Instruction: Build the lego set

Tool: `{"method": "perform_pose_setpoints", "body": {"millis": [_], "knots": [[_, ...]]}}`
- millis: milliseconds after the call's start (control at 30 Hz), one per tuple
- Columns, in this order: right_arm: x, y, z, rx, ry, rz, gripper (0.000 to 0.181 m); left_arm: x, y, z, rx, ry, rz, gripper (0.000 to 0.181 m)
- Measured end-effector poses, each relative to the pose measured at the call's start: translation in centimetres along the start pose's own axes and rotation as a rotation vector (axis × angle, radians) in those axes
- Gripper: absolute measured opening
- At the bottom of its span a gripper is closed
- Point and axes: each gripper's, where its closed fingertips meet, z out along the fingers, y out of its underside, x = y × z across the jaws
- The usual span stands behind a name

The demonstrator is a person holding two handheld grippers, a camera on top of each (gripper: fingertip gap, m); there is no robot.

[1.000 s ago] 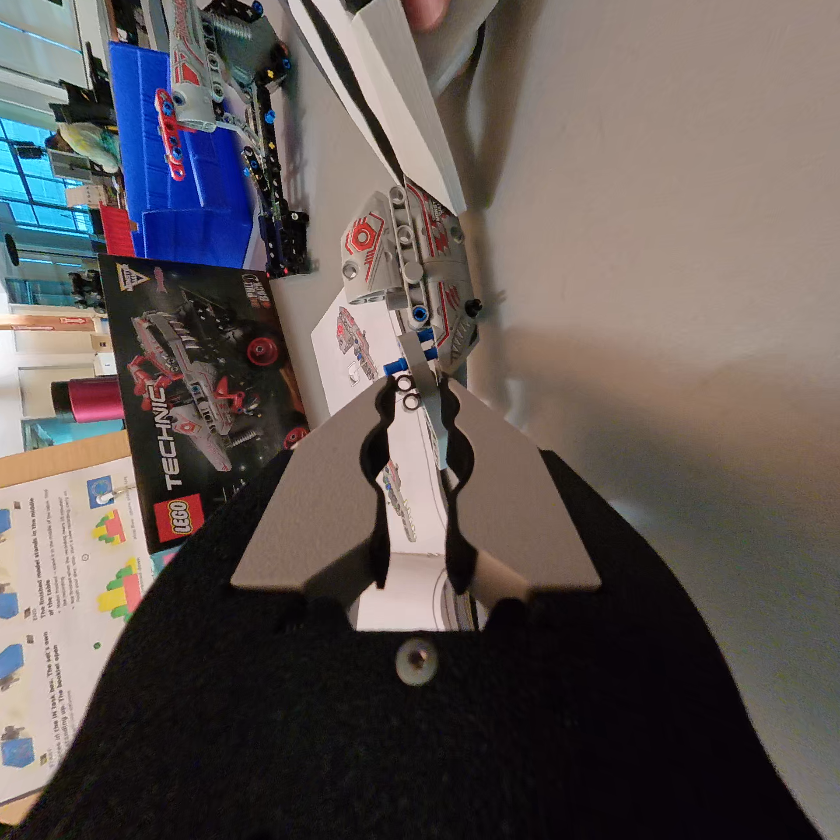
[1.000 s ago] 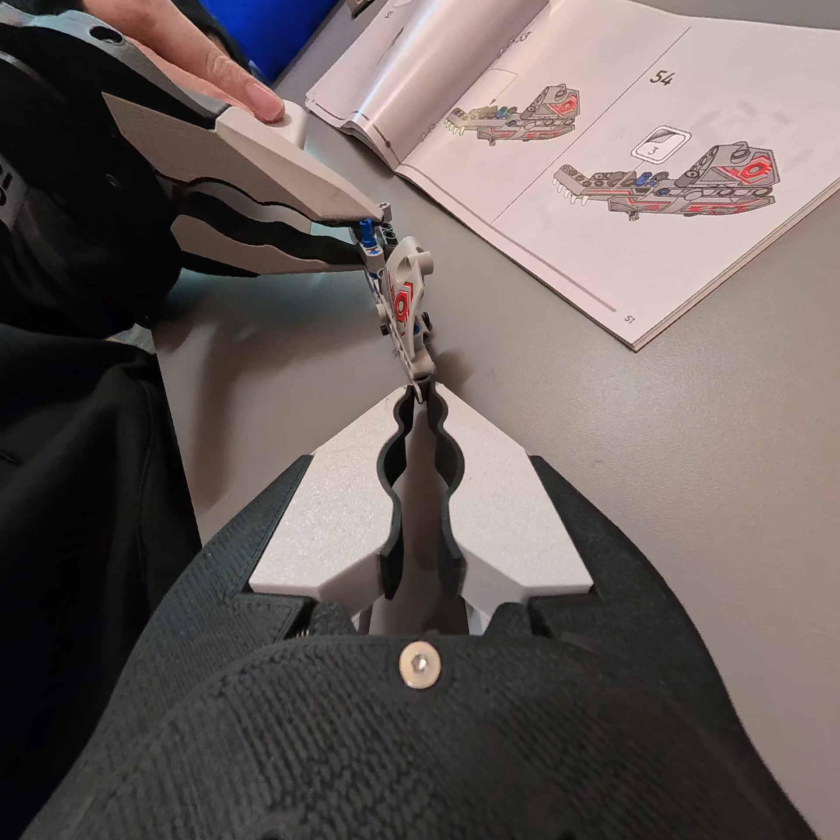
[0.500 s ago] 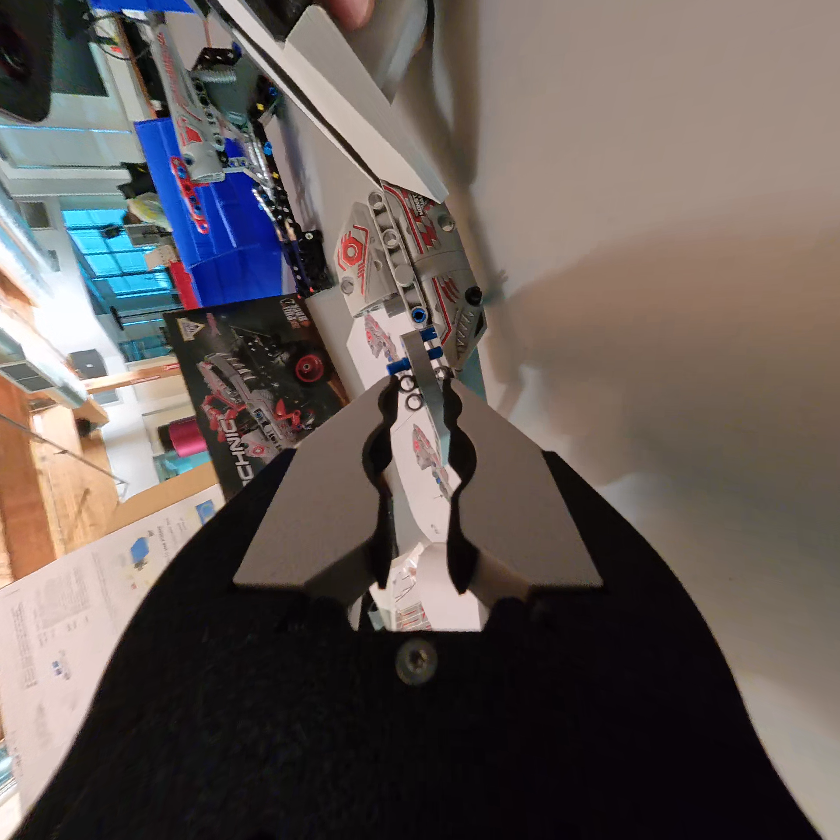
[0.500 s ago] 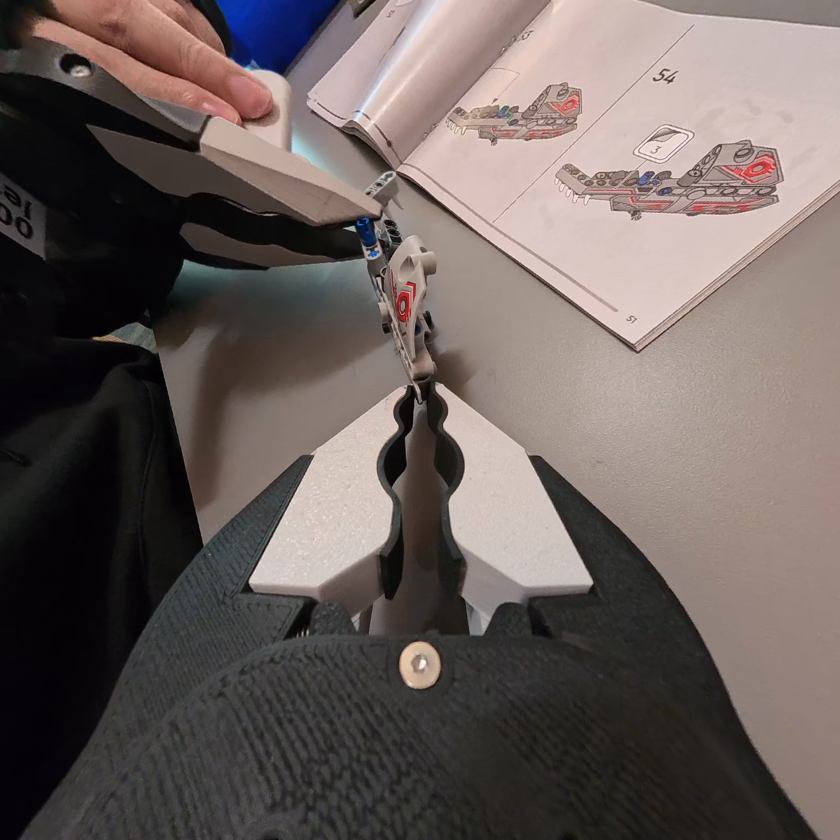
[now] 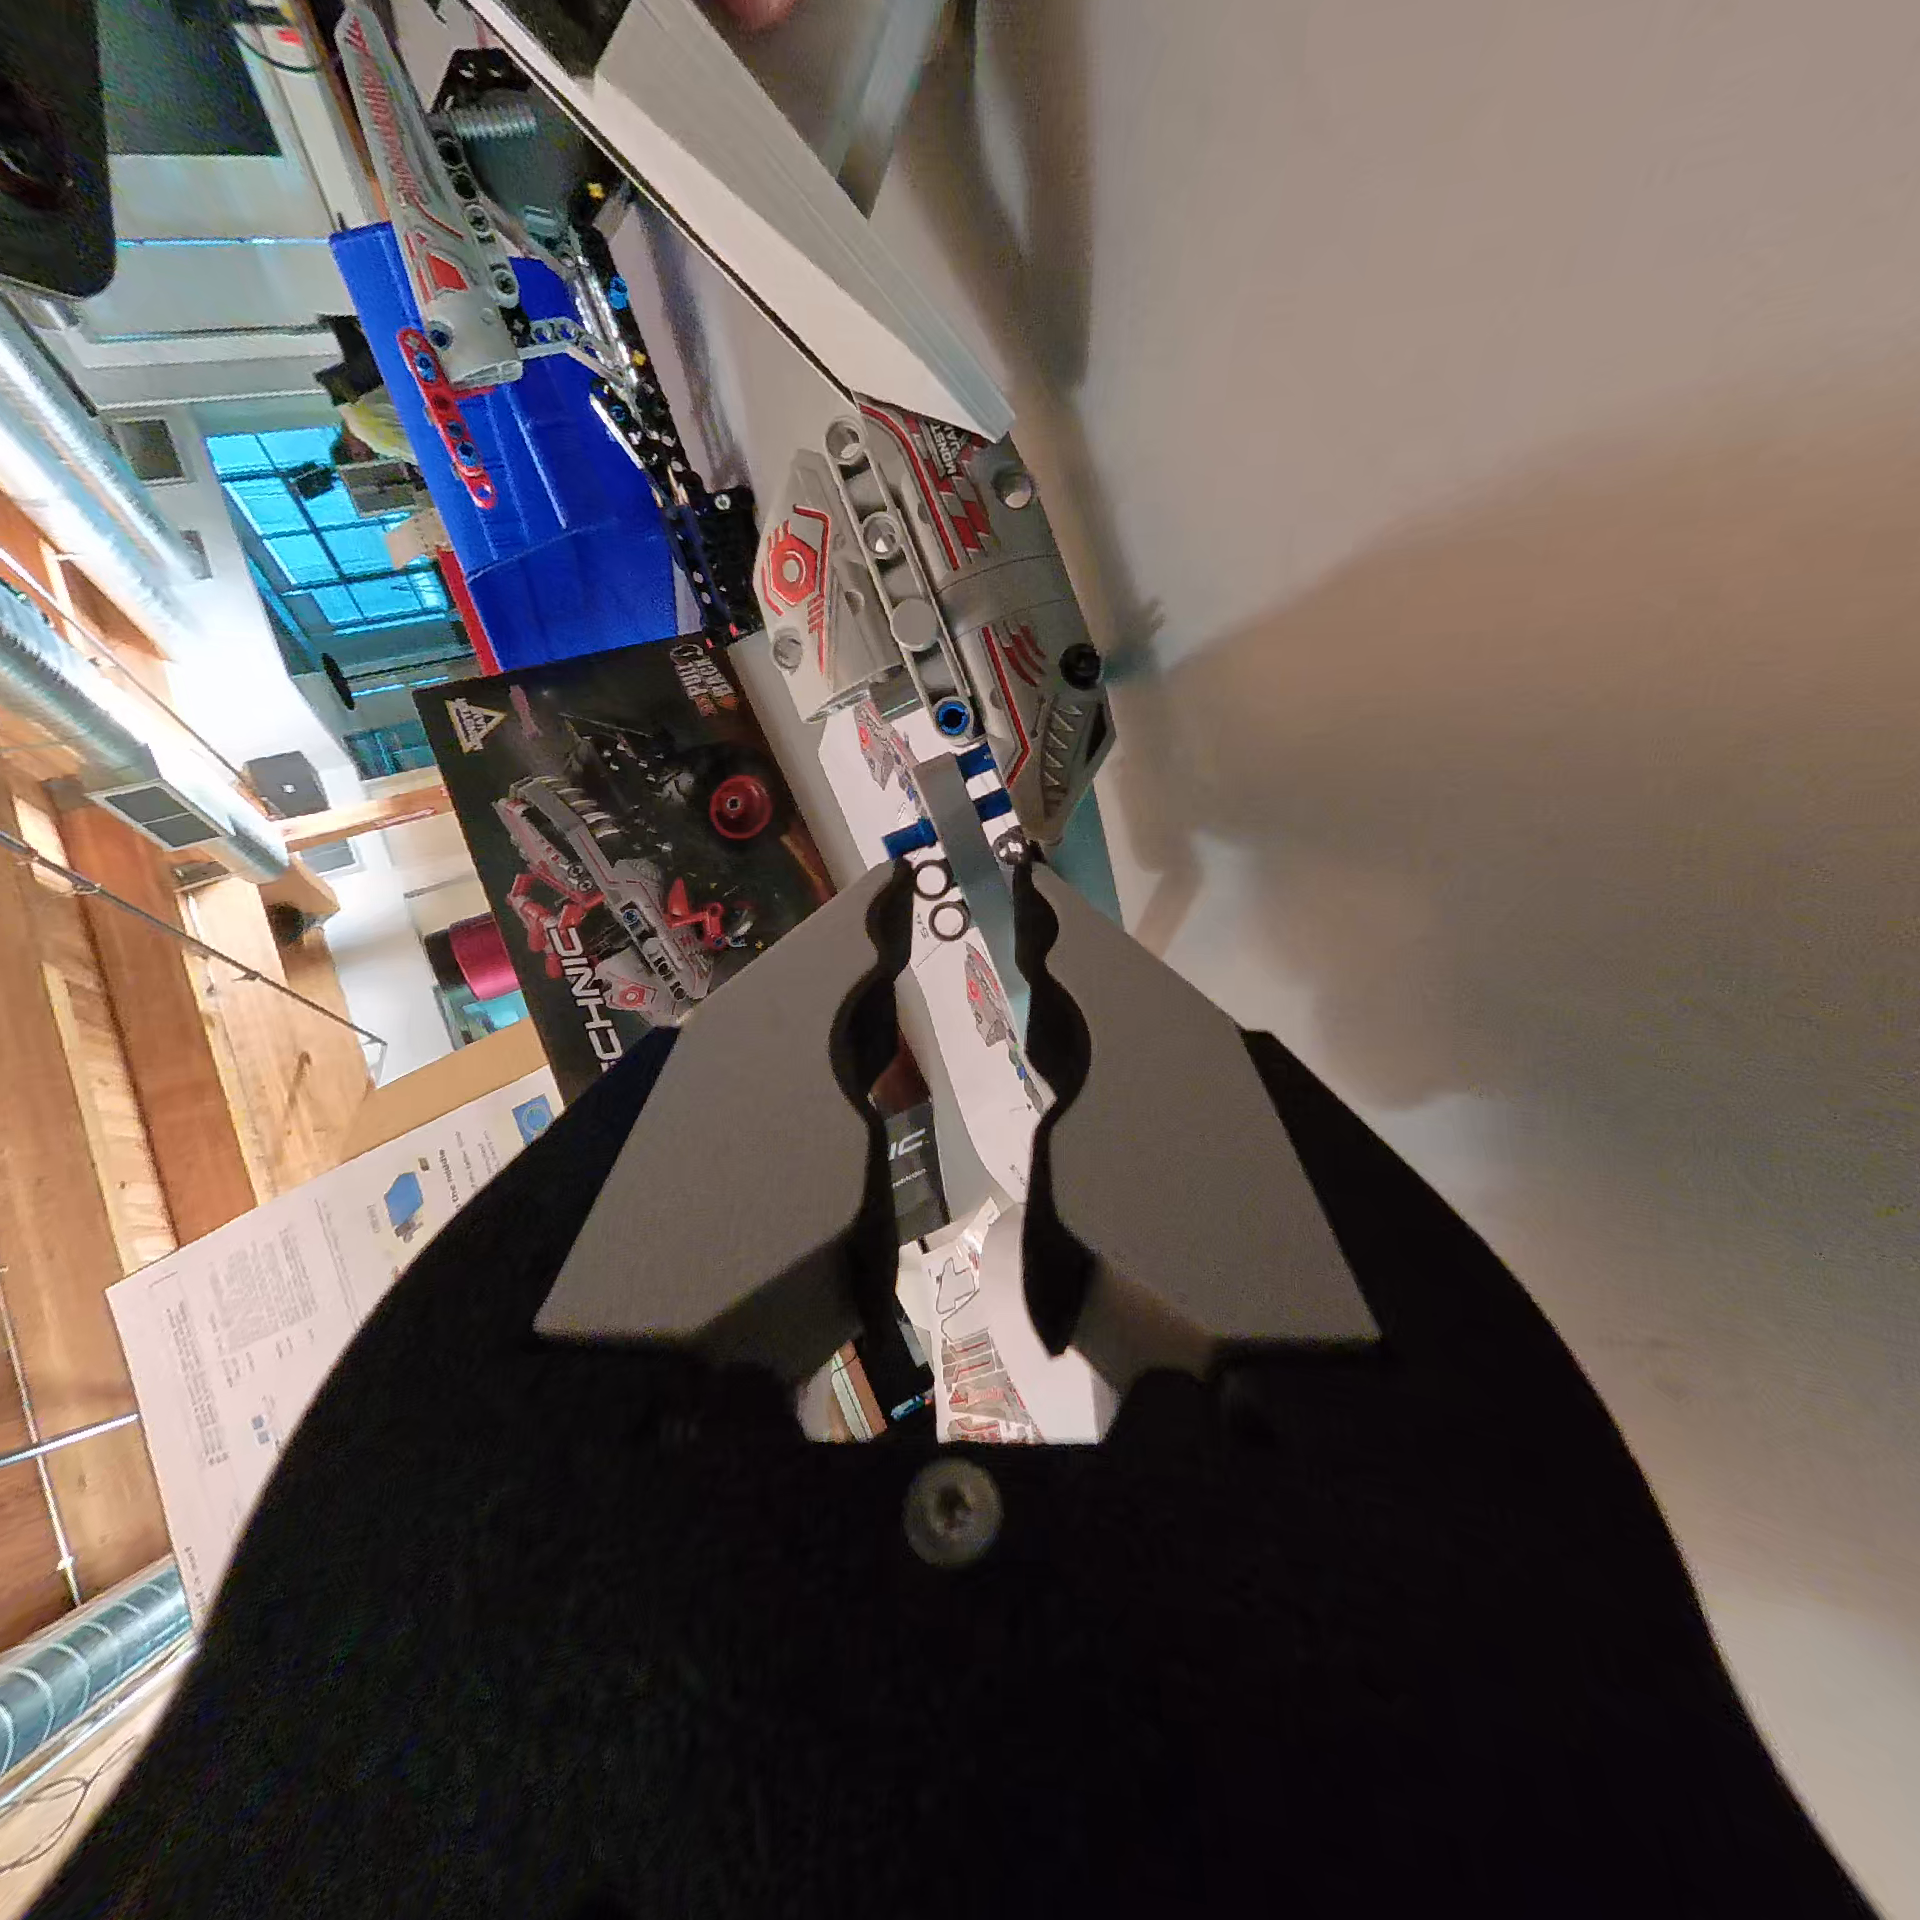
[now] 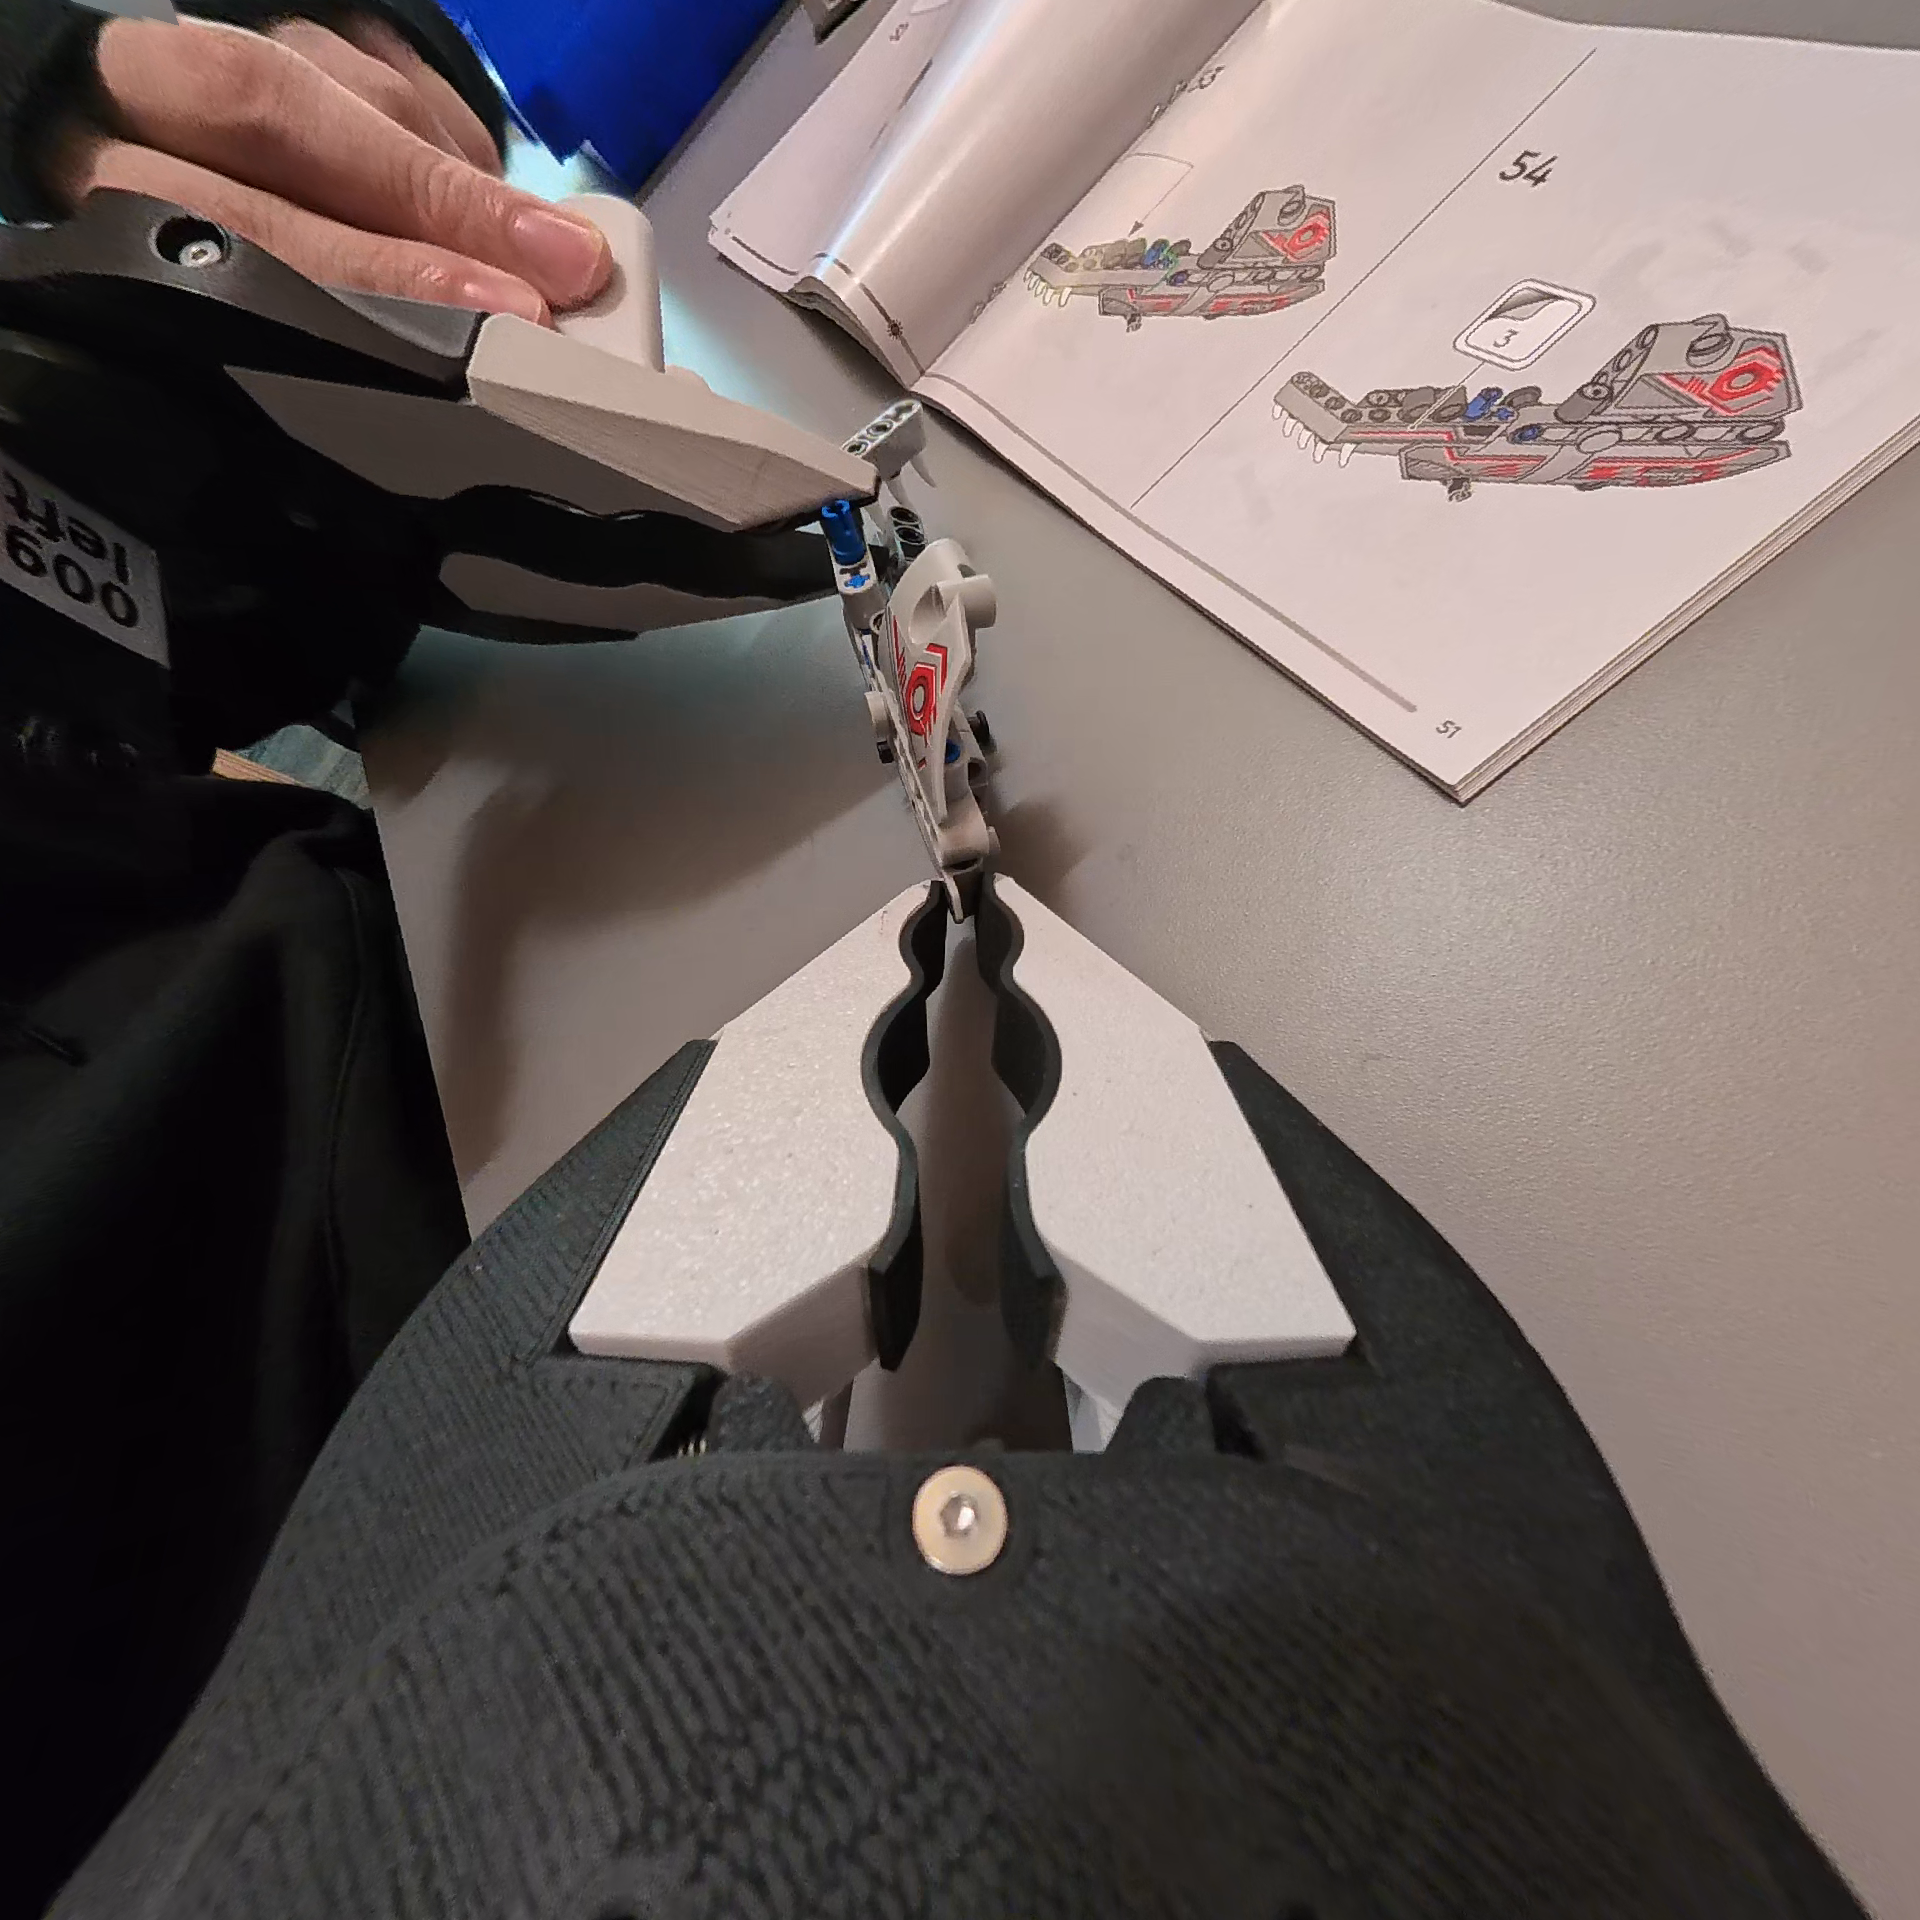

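My right gripper [image 6: 961,896] is shut on the lower end of a grey, white and red lego assembly [image 6: 928,698] and holds it upright above the grey table [image 6: 1455,1039]. My left gripper [image 5: 961,883] is shut on a small grey beam [image 5: 964,831] at the assembly's far end [image 5: 935,592], beside blue pins [image 5: 977,781]. In the right wrist view the left gripper [image 6: 665,457] comes in from the left, with the beam [image 6: 886,426] sticking out past its tip. In the left wrist view the right gripper [image 5: 790,260] reaches in from the top.
An open instruction booklet [image 6: 1455,364] lies behind the assembly. The lego box [image 5: 623,852], a blue bin [image 5: 540,499], a part-built chassis [image 5: 457,208] and a printed sheet [image 5: 312,1299] lie farther off. A person's hand [image 6: 343,187] grips the left gripper. The table edge [image 6: 416,935] runs on the left.
The left gripper has tilted and lifted a little, so the small grey beam now shows above its tip in the right wrist view. The right gripper and the assembly have held still.
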Motion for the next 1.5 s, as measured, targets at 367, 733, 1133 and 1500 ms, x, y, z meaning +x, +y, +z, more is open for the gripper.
{"method": "perform_pose_setpoints", "body": {"millis": [367,733,1133,1500], "knots": [[0.01,0.06,0.02,-0.003,0.003,-0.002,0.004,-0.01,0.0,-0.13,-0.084,-0.044,0.046,0.017],[0.03,0.04,0.0,-0.002,0.005,-0.002,0.004,0.19,-0.02,-0.35,-0.116,-0.089,-0.054,0.017],[0.04,0.07,0.0,-0.003,0.003,0.001,0.004,0.31,0.02,-0.45,-0.104,-0.002,-0.202,0.017],[0.08,0.08,0.01,-0.004,0.007,0.0,0.004,0.14,-0.05,-0.52,-0.192,-0.017,0.013,0.016]]}}
